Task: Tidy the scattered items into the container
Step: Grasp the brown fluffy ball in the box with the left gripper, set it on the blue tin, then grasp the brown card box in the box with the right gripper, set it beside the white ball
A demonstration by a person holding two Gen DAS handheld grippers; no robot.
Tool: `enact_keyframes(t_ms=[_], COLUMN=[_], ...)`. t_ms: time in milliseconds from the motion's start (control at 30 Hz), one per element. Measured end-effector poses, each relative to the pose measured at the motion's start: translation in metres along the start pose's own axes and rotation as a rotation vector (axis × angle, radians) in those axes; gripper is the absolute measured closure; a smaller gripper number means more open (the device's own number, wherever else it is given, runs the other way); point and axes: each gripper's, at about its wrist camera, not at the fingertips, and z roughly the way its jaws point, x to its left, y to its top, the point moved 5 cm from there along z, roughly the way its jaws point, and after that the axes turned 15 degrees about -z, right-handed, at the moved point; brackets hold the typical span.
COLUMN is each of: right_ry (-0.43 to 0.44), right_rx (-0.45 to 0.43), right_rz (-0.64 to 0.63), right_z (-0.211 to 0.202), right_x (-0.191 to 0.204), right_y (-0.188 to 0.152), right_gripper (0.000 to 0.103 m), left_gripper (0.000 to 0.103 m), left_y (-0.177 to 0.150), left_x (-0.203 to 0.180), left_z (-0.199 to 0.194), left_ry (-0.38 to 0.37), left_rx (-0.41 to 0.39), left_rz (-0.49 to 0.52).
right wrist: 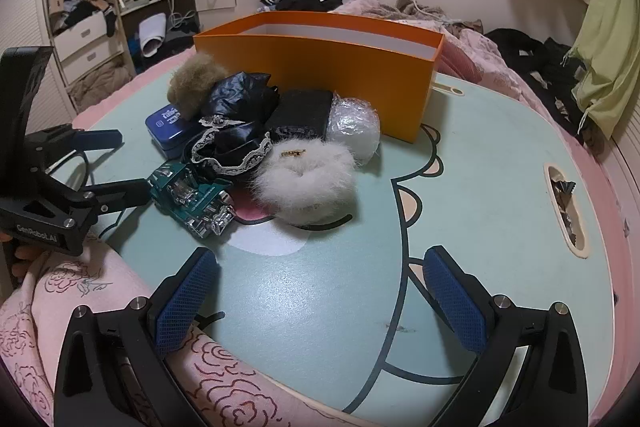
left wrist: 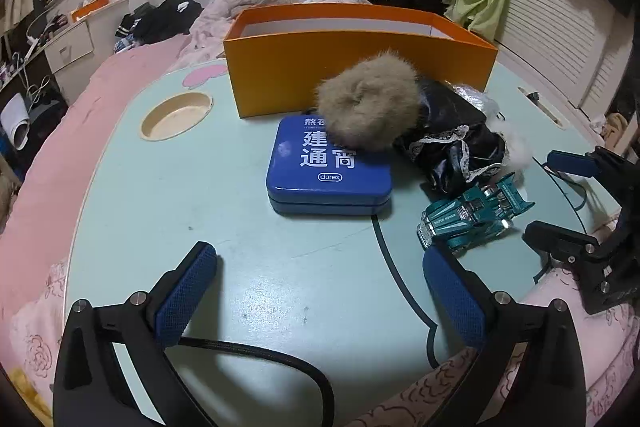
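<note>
Before the orange box point(left wrist: 360, 75), clutter: brown scrunchie point(left wrist: 368, 99) on blue tin point(left wrist: 328, 179); both hand-held grippers point(left wrist: 320, 291) point(right wrist: 320, 291) spread.

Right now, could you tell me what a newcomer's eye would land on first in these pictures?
First, the bright orange box, open-topped, standing at the back of the pale green table. Next, the pile just in front of it: a tan fluffy scrunchie resting partly on a blue tin, black lace-trimmed fabric, a white fluffy scrunchie and a teal toy car nearest the open left gripper.
</note>
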Motion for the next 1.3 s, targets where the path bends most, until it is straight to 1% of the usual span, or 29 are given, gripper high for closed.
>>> enact_keyframes(t_ms=[100,333,433,467,533,600,633,700,733,767,800,833,867,900,933,1000,1067,1133,1200,1300], right_ry=[0.000,0.001,0.022,0.023,0.036,0.049,0.058,0.085,0.124,0.150,0.173,0.189,0.198,0.205,0.209,0.217,0.194,0.182,0.184,0.134], right_rx=[-0.001,0.003,0.018,0.006,-0.056,-0.134,-0.189,-0.217,-0.195,-0.165,-0.124,-0.077,-0.042,0.022,0.069,0.188,0.271,0.327,0.359,0.394], right_rz=[0.000,-0.001,0.005,0.024,0.048,0.054,0.052,0.064,0.090,0.112,0.135,0.150,0.160,0.172,0.179,0.204,0.222,0.236,0.237,0.216], right_z=[0.000,0.000,0.001,-0.003,-0.018,-0.036,-0.049,-0.056,-0.051,-0.042,-0.029,-0.013,-0.001,0.023,0.041,0.087,0.120,0.145,0.159,0.169], right_x=[0.000,0.000,-0.003,-0.006,-0.011,-0.013,-0.015,-0.019,-0.023,-0.026,-0.031,-0.033,-0.033,-0.034,-0.033,-0.031,-0.032,-0.032,-0.033,-0.033], right_y=[0.000,0.000,0.005,0.011,0.035,0.065,0.091,0.125,0.152,0.169,0.186,0.201,0.211,0.222,0.228,0.233,0.232,0.229,0.232,0.231], right_gripper=[0.000,0.000,0.001,0.003,0.010,0.011,0.011,0.011,0.011,0.011,0.013,0.020,0.024,0.030,0.035,0.039,0.040,0.043,0.043,0.044], left_gripper=[0.000,0.000,0.000,0.000,0.000,0.000,0.000,0.000,0.000,0.000,0.000,0.000,0.000,0.000,0.000,0.000,0.000,0.000,0.000,0.000], left_y=[-0.001,-0.002,-0.002,-0.002,-0.002,-0.002,-0.002,-0.002,-0.002,-0.002,-0.002,-0.002,-0.002,-0.001,-0.001,-0.001,-0.001,-0.001,-0.001,-0.001], left_x=[0.003,0.003,0.003,0.003,0.004,0.005,0.005,0.005,0.005,0.005,0.006,0.006,0.006,0.007,0.007,0.006,0.008,0.010,0.010,0.010], left_z=[-0.002,-0.003,-0.003,-0.004,-0.004,-0.004,-0.004,-0.004,-0.004,-0.004,-0.004,-0.004,-0.004,-0.004,-0.004,-0.004,-0.003,-0.003,-0.003,-0.003], left_ry=[-0.002,0.002,0.002,0.002,0.001,0.002,0.003,0.004,0.004,0.005,0.006,0.006,0.006,0.006,0.006,0.006,0.004,0.001,-0.001,-0.003], left_rx=[-0.016,-0.024,-0.026,-0.027,-0.031,-0.034,-0.035,-0.036,-0.037,-0.038,-0.038,-0.039,-0.040,-0.040,-0.041,-0.043,-0.046,-0.049,-0.052,-0.054], left_rz=[-0.002,-0.008,-0.010,-0.011,-0.012,-0.014,-0.015,-0.015,-0.016,-0.016,-0.017,-0.018,-0.018,-0.018,-0.018,-0.019,-0.021,-0.022,-0.023,-0.023])
